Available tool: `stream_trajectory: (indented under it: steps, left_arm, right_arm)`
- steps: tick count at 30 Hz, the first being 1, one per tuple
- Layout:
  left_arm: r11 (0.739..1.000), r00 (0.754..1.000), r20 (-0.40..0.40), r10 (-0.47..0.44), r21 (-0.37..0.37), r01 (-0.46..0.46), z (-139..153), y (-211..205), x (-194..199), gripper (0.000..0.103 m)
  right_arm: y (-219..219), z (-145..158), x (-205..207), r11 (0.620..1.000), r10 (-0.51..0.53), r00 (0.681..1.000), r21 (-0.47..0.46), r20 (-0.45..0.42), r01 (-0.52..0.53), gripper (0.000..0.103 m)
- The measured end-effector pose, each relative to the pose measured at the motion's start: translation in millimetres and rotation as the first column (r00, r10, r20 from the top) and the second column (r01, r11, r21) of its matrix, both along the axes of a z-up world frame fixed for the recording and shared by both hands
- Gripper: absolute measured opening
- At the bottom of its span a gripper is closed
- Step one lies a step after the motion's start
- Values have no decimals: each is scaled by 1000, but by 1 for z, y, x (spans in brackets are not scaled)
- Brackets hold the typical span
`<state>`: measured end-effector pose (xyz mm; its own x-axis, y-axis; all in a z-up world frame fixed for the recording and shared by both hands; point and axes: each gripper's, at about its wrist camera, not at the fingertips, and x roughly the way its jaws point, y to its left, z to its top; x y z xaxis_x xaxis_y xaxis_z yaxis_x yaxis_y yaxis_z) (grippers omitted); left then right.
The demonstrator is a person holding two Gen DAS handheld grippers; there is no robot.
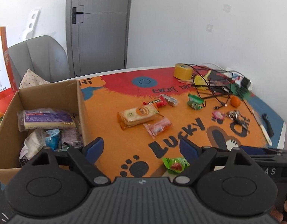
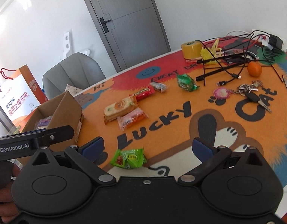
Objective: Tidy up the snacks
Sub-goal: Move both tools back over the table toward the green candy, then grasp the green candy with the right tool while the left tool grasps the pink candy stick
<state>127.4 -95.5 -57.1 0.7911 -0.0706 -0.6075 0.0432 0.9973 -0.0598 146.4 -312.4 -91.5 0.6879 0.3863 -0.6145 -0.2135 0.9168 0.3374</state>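
Nearest snack is the green candy packet (image 2: 128,158), lying on the orange mat (image 2: 171,100) at its near edge, close in front of both grippers. In the right wrist view it sits between my right gripper (image 2: 151,147) fingers but nearer the left one, no pad touching it. That gripper is spread wide and has hold of nothing. In the left wrist view the same packet (image 1: 175,164) lies by the right finger of my left gripper (image 1: 141,147), partly tucked under it; whether they touch I cannot tell. Left jaws stand well apart too, nothing gripped.

Farther out, mid-mat: a cracker pack (image 2: 119,108) with a pink wrapped snack (image 2: 132,119) just beside it on the near side. Beyond those a red bar (image 2: 143,93), then a small clear-wrapped sweet (image 2: 158,86), then a green bag (image 2: 186,82) to the right.

Cardboard box (image 1: 80,100) stands at the left, open. It holds a purple-labelled pack (image 1: 47,120) on top, a blue packet (image 1: 52,139) and other wrappers below.

Far right is clutter: yellow tape roll (image 2: 191,50), black cables (image 2: 225,61), an orange (image 2: 254,69), keys (image 2: 251,91) with a pink charm (image 2: 221,93). Grey chair (image 2: 72,71) and grey door (image 2: 128,18) sit behind the table.
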Motion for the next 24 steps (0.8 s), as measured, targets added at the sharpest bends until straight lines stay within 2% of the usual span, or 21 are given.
stream_trajectory:
  steps: [2,4,7,10,15,20,21,24]
  left_arm:
    - [1000,1000,-18,6,2,-6,-7,-2,1,81]
    - [999,999,-50,21,-38,-23,-14,1,3,65]
    - [999,998,-67,18,-32,-20,-21,-3,3,56]
    - [1000,998,-61,27,-7,-27,-25,-5,3,51]
    - [999,998,-46,45,-23,-46,-26,-2,2,43]
    - [997,998,-43,52,-52,-54,-28,2,5,43]
    - [997,998,-42,56,-59,-58,-28,3,5,43]
    - [996,998,-41,56,-71,-59,-28,3,8,43]
  right_arm:
    - [1,-4,-2,1000,12,1000,-5,-8,-12,99]
    - [4,-9,-1,1000,22,1000,-2,-20,-22,96]
    - [10,-17,0,999,39,999,-6,-34,-40,91]
    - [13,-22,4,999,47,998,-5,-49,-47,85]
    - [20,-31,11,998,61,996,-13,-67,-62,80]
    - [30,-36,16,997,73,995,-25,-69,-75,75]
    - [32,-38,17,997,77,995,-25,-71,-79,69]
    - [36,-44,21,996,85,993,-26,-83,-87,46]
